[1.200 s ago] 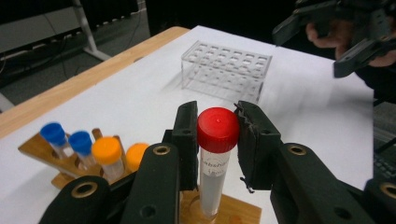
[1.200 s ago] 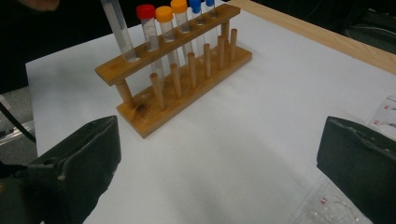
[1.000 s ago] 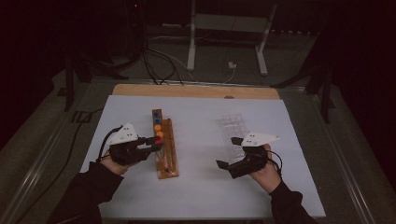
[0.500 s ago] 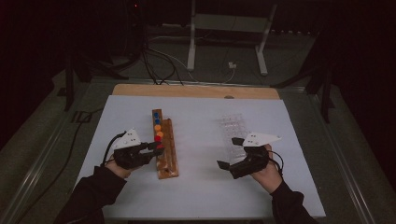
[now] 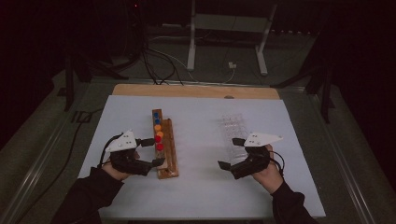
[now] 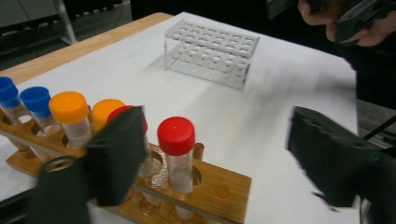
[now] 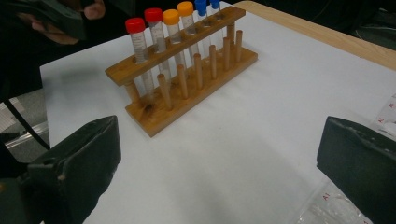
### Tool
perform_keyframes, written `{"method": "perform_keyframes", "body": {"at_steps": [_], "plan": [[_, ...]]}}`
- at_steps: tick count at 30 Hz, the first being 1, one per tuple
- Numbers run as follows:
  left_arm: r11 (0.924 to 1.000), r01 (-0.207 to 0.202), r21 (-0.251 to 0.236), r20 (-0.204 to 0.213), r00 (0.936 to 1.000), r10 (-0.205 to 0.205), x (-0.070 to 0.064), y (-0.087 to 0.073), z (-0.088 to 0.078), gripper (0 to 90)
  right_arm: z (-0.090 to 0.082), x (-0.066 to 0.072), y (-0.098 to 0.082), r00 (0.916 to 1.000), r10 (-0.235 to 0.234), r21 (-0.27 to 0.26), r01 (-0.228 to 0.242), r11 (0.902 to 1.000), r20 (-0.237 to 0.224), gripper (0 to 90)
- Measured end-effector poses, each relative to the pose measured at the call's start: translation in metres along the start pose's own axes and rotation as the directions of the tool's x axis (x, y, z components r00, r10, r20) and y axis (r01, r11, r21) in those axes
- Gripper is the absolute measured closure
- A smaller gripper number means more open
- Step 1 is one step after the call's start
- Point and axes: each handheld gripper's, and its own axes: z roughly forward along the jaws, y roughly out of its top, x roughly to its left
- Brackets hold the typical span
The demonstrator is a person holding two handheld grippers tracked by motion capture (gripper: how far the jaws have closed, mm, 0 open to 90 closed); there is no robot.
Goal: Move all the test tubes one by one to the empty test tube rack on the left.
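A wooden tube rack (image 5: 172,161) (image 6: 219,186) (image 7: 154,109) stands left of centre and holds several capped tubes: blue at the far end, orange in the middle, red nearest. My left gripper (image 5: 156,150) (image 6: 219,163) is at the rack's near end. Its jaws have just been opening and now stand wide apart. The nearest red-capped tube (image 6: 176,136) (image 7: 135,25) stands in its hole between them, close to the left pad, untouched. The second red cap (image 6: 122,112) peeks from behind that pad. My right gripper (image 5: 229,153) (image 7: 219,168) is open over bare paper, with nothing between its jaws.
A clear plastic rack (image 5: 233,128) (image 6: 212,51) stands empty on the white sheet (image 5: 201,186), just beyond the right hand. A wooden table edge (image 5: 196,91) runs along the back. Cables and a stand's legs lie on the dark floor behind.
The left gripper's jaws, shut beside the rack in the earlier frames, now stand wide open. The left hand shifted slightly nearer the front. The right hand kept still.
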Motion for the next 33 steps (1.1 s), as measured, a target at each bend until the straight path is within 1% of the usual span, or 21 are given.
{"method": "perform_keyframes", "body": {"at_steps": [1, 2, 4, 5, 6, 9, 10, 12, 13, 15, 16, 17, 19, 21, 22, 24, 25, 27, 30, 33], "plan": [[1.0000, -0.001, -0.007, 0.017, 0.9999, 0.001, 0.001, -0.001, -0.003, 12.3, 0.000, 0.000, 0.000, 1.0000, 0.000, -0.001, 0.000, 1.0000, 0.000, 0.1], [1.0000, 0.002, -0.009, 0.019, 0.9998, -0.002, 0.001, -0.002, -0.005, 7.0, -0.001, 0.000, -0.001, 1.0000, 0.000, -0.002, 0.000, 1.0000, 0.001, 0.1], [1.0000, 0.008, 0.005, 0.018, 0.9998, -0.008, 0.002, -0.005, -0.008, 2.4, -0.001, 0.000, -0.002, 1.0000, -0.001, 0.002, 0.001, 1.0000, 0.006, 0.1], [1.0000, 0.002, 0.000, 0.005, 1.0000, -0.002, 0.003, -0.008, -0.011, 2.1, -0.001, 0.000, -0.003, 1.0000, -0.001, 0.000, 0.001, 1.0000, 0.004, 0.1], [0.9999, 0.014, 0.006, 0.002, 0.9999, -0.014, 0.004, -0.011, -0.013, 2.1, -0.002, 0.000, -0.003, 1.0000, 0.001, 0.000, -0.001, 1.0000, 0.003, 0.1], [0.9995, 0.029, 0.016, -0.009, 0.9995, -0.029, 0.007, -0.019, -0.017, 0.9, -0.002, 0.000, -0.005, 1.0000, 0.002, 0.005, -0.002, 1.0000, 0.007, 0.1], [0.9992, 0.037, 0.017, 0.002, 0.9993, -0.037, 0.008, -0.022, -0.019, 0.8, -0.002, 0.000, -0.005, 1.0000, 0.003, 0.006, -0.003, 1.0000, 0.008, 0.1], [0.9982, 0.053, 0.028, -0.003, 0.9986, -0.053, 0.010, -0.027, -0.020, 0.4, -0.001, 0.000, -0.006, 0.9999, 0.000, 0.009, 0.000, 1.0000, 0.012, 0.1], [0.9975, 0.060, 0.037, -0.006, 0.9982, -0.060, 0.011, -0.030, -0.021, 0.4, -0.001, 0.000, -0.007, 0.9999, 0.002, 0.010, -0.002, 0.9999, 0.010, 0.1], [0.9963, 0.071, 0.048, -0.026, 0.9972, -0.070, 0.012, -0.036, -0.021, 0.4, -0.001, 0.000, -0.008, 0.9998, -0.006, 0.013, 0.006, 0.9999, 0.017, 0.0], [0.9955, 0.077, 0.056, -0.027, 0.9968, -0.075, 0.012, -0.038, -0.021, 0.4, -0.001, 0.000, -0.009, 0.9998, -0.005, 0.013, 0.004, 0.9999, 0.018, 0.1], [0.9948, 0.082, 0.060, -0.037, 0.9961, -0.080, 0.012, -0.041, -0.021, 0.4, -0.001, 0.000, -0.009, 0.9998, -0.002, 0.010, 0.002, 1.0000, 0.020, 0.1], [0.9934, 0.091, 0.069, -0.037, 0.9954, -0.089, 0.012, -0.046, -0.020, 0.4, -0.002, -0.001, -0.011, 0.9997, -0.002, 0.007, 0.002, 1.0000, 0.022, 0.1], [0.9915, 0.102, 0.080, -0.045, 0.9941, -0.099, 0.012, -0.052, -0.019, 0.4, -0.003, -0.001, -0.012, 0.9998, -0.001, 0.003, 0.001, 1.0000, 0.021, 0.1], [0.9909, 0.107, 0.082, -0.046, 0.9935, -0.104, 0.012, -0.055, -0.019, 0.5, -0.003, -0.001, -0.012, 0.9998, -0.001, 0.003, 0.001, 1.0000, 0.022, 0.1], [0.9906, 0.113, 0.076, -0.062, 0.9921, -0.109, 0.012, -0.061, -0.018, 0.4, -0.004, -0.002, -0.014, 0.9998, 0.001, 0.002, -0.001, 1.0000, 0.022, 0.1], [0.9902, 0.118, 0.074, -0.060, 0.9916, -0.114, 0.012, -0.064, -0.018, 0.5, -0.004, -0.003, -0.014, 0.9997, 0.003, 0.002, -0.003, 1.0000, 0.023, 0.1], [0.9901, 0.111, 0.086, -0.085, 0.9910, -0.104, 0.011, -0.069, -0.017, 0.5, -0.005, -0.004, -0.015, 0.9996, 0.006, 0.000, -0.006, 1.0000, 0.026, 0.1], [0.9904, 0.114, 0.078, -0.106, 0.9887, -0.106, 0.011, -0.076, -0.016, 0.5, -0.006, -0.005, -0.016, 0.9996, 0.009, -0.005, -0.009, 0.9999, 0.027, 0.1], [0.9897, 0.110, 0.092, -0.128, 0.9869, -0.098, 0.010, -0.081, -0.013, 0.5, -0.007, -0.005, -0.017, 0.9995, 0.009, -0.011, -0.009, 0.9999, 0.030, 0.1]]}}
